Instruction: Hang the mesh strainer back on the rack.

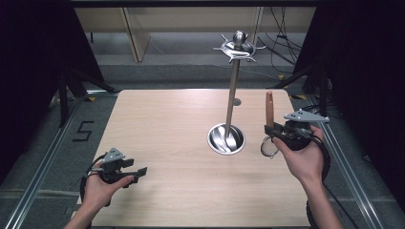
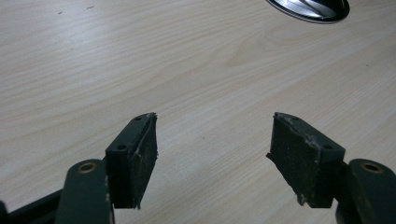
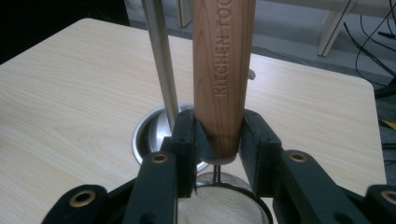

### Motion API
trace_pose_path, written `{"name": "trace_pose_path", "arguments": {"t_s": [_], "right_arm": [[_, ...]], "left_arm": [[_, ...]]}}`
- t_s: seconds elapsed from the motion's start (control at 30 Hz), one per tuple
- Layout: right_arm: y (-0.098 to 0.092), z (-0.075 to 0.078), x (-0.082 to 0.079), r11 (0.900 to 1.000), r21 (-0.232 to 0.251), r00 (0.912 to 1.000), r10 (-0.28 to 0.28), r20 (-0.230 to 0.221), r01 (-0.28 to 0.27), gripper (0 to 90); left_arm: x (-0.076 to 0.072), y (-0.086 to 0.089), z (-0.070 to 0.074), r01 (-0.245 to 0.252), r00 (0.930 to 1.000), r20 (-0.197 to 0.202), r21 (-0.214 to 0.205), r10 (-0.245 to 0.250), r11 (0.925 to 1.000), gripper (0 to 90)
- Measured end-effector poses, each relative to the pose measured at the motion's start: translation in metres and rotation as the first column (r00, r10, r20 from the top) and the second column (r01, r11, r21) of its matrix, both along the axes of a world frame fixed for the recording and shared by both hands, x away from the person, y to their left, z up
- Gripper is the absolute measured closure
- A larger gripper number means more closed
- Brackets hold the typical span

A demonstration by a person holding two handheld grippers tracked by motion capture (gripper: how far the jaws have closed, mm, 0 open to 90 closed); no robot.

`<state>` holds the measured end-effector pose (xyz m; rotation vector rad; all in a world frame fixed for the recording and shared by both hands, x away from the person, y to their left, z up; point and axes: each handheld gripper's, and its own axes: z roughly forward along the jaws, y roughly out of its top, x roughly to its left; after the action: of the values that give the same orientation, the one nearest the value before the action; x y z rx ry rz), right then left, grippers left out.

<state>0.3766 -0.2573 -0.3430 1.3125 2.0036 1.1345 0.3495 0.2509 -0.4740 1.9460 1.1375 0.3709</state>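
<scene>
My right gripper (image 1: 271,129) (image 3: 219,135) is shut on the wooden handle (image 1: 269,109) (image 3: 223,70) of a small mesh strainer, whose handle stands upright and whose round sieve (image 1: 269,147) (image 3: 224,205) hangs below the jaws. It is at the table's right side, just right of a steel utensil stand: a round base (image 1: 226,139) (image 3: 149,135), a tall pole (image 1: 232,90) (image 3: 161,60) and a hook crown (image 1: 239,47) on top. My left gripper (image 1: 138,172) (image 2: 212,154) rests open near the front left, nothing between its pads (image 2: 144,154).
The light wooden table (image 1: 176,124) stands on a grey floor with metal rails at both sides. Black curtains flank it. Cables lie on the floor at the back right. The stand's base rim (image 2: 310,9) lies ahead of the left gripper.
</scene>
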Motion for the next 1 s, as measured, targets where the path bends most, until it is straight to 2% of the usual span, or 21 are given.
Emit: {"name": "trace_pose_path", "arguments": {"t_s": [0.07,0.1,0.17,0.2,0.23,0.33,0.4,0.43,0.47,0.5,0.57,0.6,0.63,0.7,0.77,0.8,0.83,0.9,0.93,0.97,1.0], "right_arm": [[0.002,0.001,-0.002,0.9999,0.013,0.9998,-0.011,-0.014,0.011,69.3],[0.002,0.003,-0.001,0.9999,0.01,0.9999,-0.011,0.004,0.011,69.3],[0.002,0.006,-0.002,0.9999,0.003,0.9999,-0.012,0.002,0.012,69.3],[0.003,0.007,-0.003,0.9998,0.017,0.9998,-0.014,-0.012,0.015,69.3],[0.001,0.006,0.0,1.0,-0.008,0.9994,0.004,0.035,-0.003,69.3],[0.002,0.009,-0.002,1.0,0.004,1.0,-0.002,0.004,0.002,69.3],[0.003,0.009,0.0,1.0,0.001,0.9991,0.005,0.042,-0.005,69.2],[0.003,0.01,0.0,1.0,0.005,0.999,0.006,0.043,-0.006,69.3],[0.003,0.012,-0.002,1.0,0.006,0.9998,0.006,0.02,-0.007,69.3],[0.001,0.012,0.0,0.9998,-0.014,0.9987,0.017,0.048,-0.016,69.3],[0.002,0.014,-0.001,0.9998,0.005,0.999,0.021,0.04,-0.022,69.3],[0.002,0.014,-0.001,0.9998,0.005,0.999,0.021,0.04,-0.022,69.3],[0.002,0.013,0.0,0.9997,0.016,0.9966,0.018,0.08,-0.019,69.3],[0.001,0.016,0.0,0.9995,-0.003,0.9968,0.033,0.073,-0.033,69.3],[0.002,0.017,-0.001,0.9995,0.006,0.9968,0.03,0.073,-0.031,69.3],[0.003,0.017,-0.001,0.9995,0.018,0.9972,0.027,0.07,-0.028,69.3],[0.003,0.018,-0.002,0.9995,0.018,0.9974,0.025,0.068,-0.027,69.3],[0.003,0.018,-0.002,0.9995,0.014,0.9964,0.028,0.079,-0.03,69.3],[0.003,0.019,-0.001,0.9994,0.004,0.995,0.035,0.094,-0.036,69.2],[0.003,0.019,0.0,0.9987,0.01,0.9923,0.048,0.114,-0.049,69.2],[0.004,0.019,-0.001,0.9995,0.017,0.9928,0.025,0.117,-0.028,69.3]], "left_arm": [[0.0,0.0,0.0,0.0,1.0,0.0,0.0,0.0,1.0,31.1],[0.0,0.0,0.0,-0.002,1.0,0.001,0.0,0.002,1.0,31.1],[0.0,0.0,0.0,0.0,1.0,0.003,0.0,0.0,1.0,31.1],[0.0,0.0,0.0,0.0,1.0,0.003,0.0,0.0,1.0,31.1],[0.001,0.002,0.0,0.011,0.9999,0.003,0.022,-0.011,0.9997,31.1],[0.0,0.001,0.0,0.006,1.0,0.002,0.013,-0.006,0.9999,31.1],[0.0,0.0,-0.001,-0.003,1.0,0.004,-0.001,0.003,1.0,31.1],[0.0,0.0,0.0,-0.002,1.0,0.003,0.005,0.002,1.0,31.1],[0.0,0.0,0.0,-0.002,1.0,0.003,0.005,0.002,1.0,31.1],[0.001,0.002,0.0,0.014,0.9999,0.003,0.029,-0.014,0.9995,31.1],[0.0,-0.001,-0.001,-0.009,0.9999,0.01,-0.003,0.009,1.0,31.1],[0.0,-0.001,-0.001,-0.009,0.9999,0.01,-0.003,0.009,1.0,31.1],[0.0,0.002,0.0,0.012,0.9999,0.004,0.031,-0.013,0.9994,31.1],[0.0,0.002,0.0,0.017,0.9998,0.004,0.037,-0.017,0.9992,31.1],[0.0,-0.001,-0.001,-0.009,0.9999,0.012,-0.003,0.009,1.0,31.1],[0.0,0.0,-0.001,-0.004,1.0,0.008,0.0,0.004,1.0,31.1],[0.001,0.002,0.0,0.018,0.9998,0.001,0.032,-0.018,0.9993,31.1],[0.001,0.003,0.001,0.025,0.9997,-0.001,0.042,-0.025,0.9988,31.1],[0.001,0.003,0.001,0.024,0.9997,0.0,0.041,-0.024,0.9988,31.1],[0.0,-0.001,-0.001,-0.011,0.9999,0.012,-0.003,0.011,0.9999,31.1],[0.0,-0.001,-0.001,-0.011,0.9999,0.012,-0.003,0.011,0.9999,31.1]]}}
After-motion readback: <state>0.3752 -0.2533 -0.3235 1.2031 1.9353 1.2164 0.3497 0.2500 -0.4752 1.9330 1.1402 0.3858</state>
